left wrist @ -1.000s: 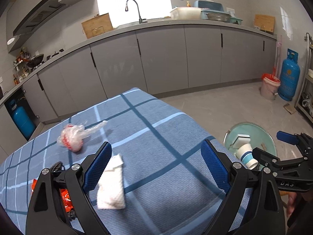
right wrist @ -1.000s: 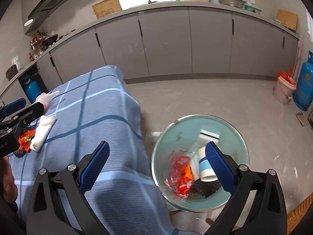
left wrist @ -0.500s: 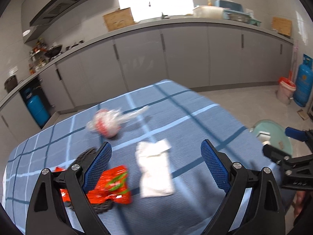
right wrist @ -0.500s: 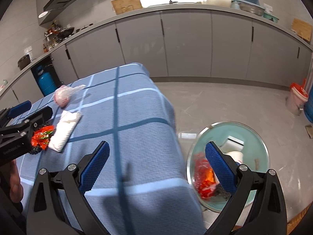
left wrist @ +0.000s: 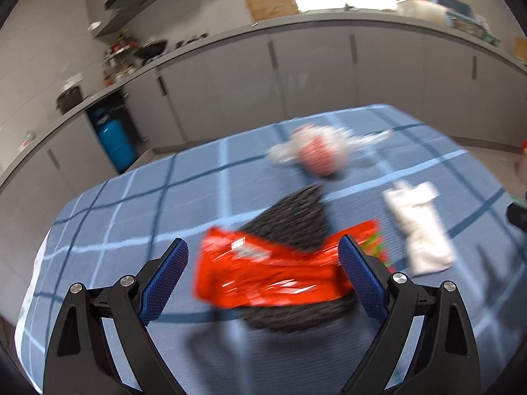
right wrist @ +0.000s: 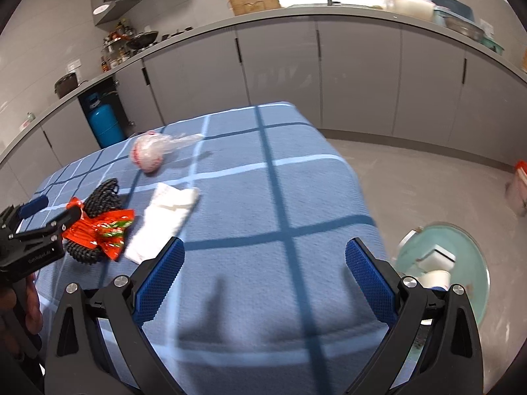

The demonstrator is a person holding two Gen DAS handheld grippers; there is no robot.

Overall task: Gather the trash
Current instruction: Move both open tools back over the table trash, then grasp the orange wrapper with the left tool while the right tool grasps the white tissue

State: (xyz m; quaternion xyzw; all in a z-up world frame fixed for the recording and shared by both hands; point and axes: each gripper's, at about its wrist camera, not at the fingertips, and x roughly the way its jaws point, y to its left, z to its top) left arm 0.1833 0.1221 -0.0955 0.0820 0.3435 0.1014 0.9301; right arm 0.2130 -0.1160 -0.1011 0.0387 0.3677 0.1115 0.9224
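On the blue checked tablecloth lie a red foil wrapper on a black knobbly lump, a crumpled white tissue and a clear bag with a pink-white ball. My left gripper is open, its fingers either side of the red wrapper and just short of it. My right gripper is open over the table's near right part, holding nothing. The tissue and bag lie to its left. The left view is motion-blurred.
A pale green trash bin with a white cup and box stands on the floor right of the table. Grey cabinets run along the back, with a blue gas cylinder at left. A hand holds the left gripper handle.
Both grippers swung left, away from the bin toward the table. The left gripper moved from the tissue to straddle the red wrapper. Both stayed open.
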